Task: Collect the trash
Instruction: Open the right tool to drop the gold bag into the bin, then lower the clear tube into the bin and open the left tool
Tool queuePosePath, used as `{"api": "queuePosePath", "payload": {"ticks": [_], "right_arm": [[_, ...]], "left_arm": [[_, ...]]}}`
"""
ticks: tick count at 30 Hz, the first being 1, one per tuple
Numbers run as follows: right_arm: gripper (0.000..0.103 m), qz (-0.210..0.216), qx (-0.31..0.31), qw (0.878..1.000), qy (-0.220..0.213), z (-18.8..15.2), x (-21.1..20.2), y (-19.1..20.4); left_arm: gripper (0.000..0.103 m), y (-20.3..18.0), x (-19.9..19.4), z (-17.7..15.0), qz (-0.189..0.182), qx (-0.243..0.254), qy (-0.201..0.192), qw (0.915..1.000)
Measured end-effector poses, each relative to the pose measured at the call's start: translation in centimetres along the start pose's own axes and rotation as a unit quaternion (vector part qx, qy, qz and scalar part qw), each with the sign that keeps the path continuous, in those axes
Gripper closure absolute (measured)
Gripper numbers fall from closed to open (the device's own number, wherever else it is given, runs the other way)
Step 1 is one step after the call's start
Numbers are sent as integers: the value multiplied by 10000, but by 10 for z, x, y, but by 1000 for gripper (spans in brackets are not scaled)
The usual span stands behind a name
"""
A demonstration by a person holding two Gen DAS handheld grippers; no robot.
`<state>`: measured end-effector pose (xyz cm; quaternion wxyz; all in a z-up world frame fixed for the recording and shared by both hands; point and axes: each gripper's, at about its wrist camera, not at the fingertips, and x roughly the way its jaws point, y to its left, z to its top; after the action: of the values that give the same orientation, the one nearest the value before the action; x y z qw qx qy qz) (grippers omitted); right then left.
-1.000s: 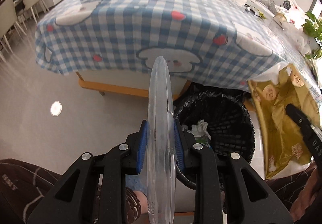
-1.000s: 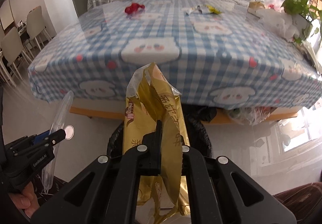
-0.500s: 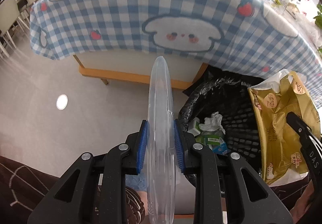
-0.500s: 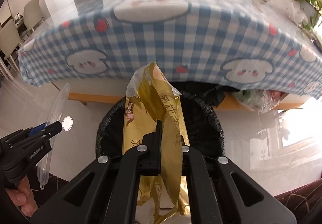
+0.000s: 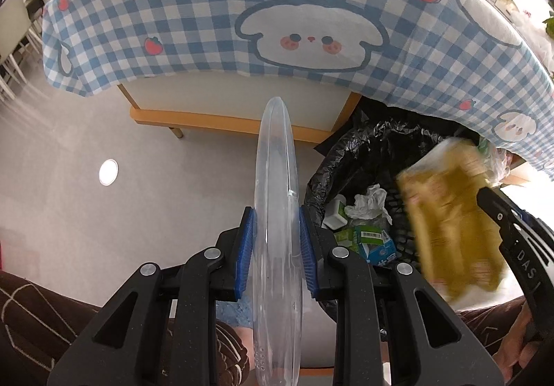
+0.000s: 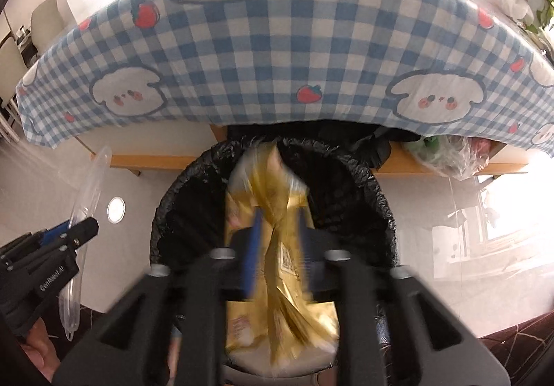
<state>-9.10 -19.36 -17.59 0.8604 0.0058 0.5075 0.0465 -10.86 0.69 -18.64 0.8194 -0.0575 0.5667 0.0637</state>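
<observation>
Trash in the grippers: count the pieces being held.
2. A clear plastic lid clamped in the left gripper; a gold wrapper between the right gripper's opened, blurred jaws above the bin.

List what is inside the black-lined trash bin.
In the trash bin: crumpled white tissue, a small white carton, green and blue cartons. The gold bag covers the bin's right side.
</observation>
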Motion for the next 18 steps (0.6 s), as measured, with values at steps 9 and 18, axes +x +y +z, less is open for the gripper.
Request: {"api": "queuePosePath", "payload": {"ticks": [9,18], "right_arm": [[24,-86,130,9997,-187,5,-11,-24],[9,-453,519,9969,-385,2,-21,-74]], "left_arm": [[78,-19,-2,0,-38,134,-8,9999],[78,-57,-2,0,-120,367,8,9993]]}}
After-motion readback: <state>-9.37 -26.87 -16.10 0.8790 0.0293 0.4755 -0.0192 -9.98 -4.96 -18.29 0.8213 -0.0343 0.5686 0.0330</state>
